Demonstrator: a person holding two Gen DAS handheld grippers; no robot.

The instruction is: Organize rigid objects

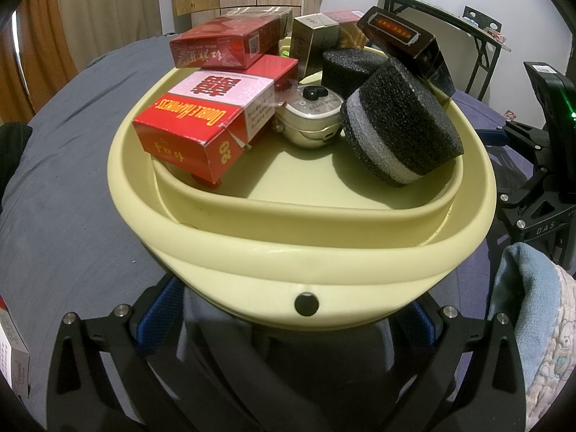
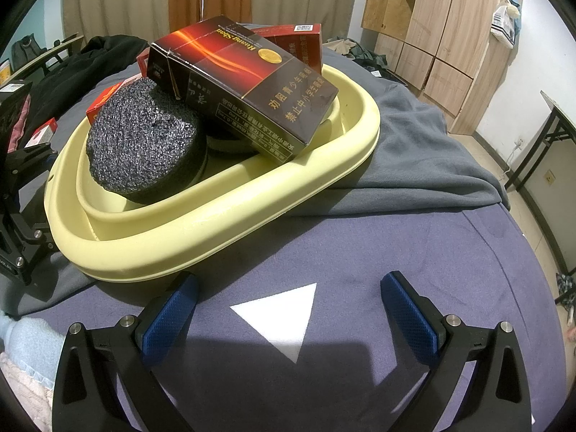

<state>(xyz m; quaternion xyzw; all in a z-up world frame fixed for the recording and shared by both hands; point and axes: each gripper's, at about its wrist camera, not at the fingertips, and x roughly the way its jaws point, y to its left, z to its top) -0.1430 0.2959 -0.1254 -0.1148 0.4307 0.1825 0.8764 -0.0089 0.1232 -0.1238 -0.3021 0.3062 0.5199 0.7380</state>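
Left gripper (image 1: 288,327): its jaws are straddling the near wall of the yellow basin (image 1: 252,248); whether the blue pads (image 1: 158,318) are pressing it, I cannot tell.
Red box (image 1: 205,115): glossy cardboard, overhanging the rim at the left, another red carton lying on top.
Cream gadget (image 1: 311,117): smooth rounded plastic, sitting mid-basin.
Foam pucks (image 1: 399,122): coarse black cylinders, one banded grey, leaning on the right wall.
Dark box (image 2: 244,86): glossy, resting tilted on foam and rim.
Right gripper (image 2: 288,316): spread and empty, hovering over the blue bedsheet (image 2: 396,237) beside the basin.
Risk: tilting the basin is likely spilling the overhanging boxes; the soft bedding is offering poor support.
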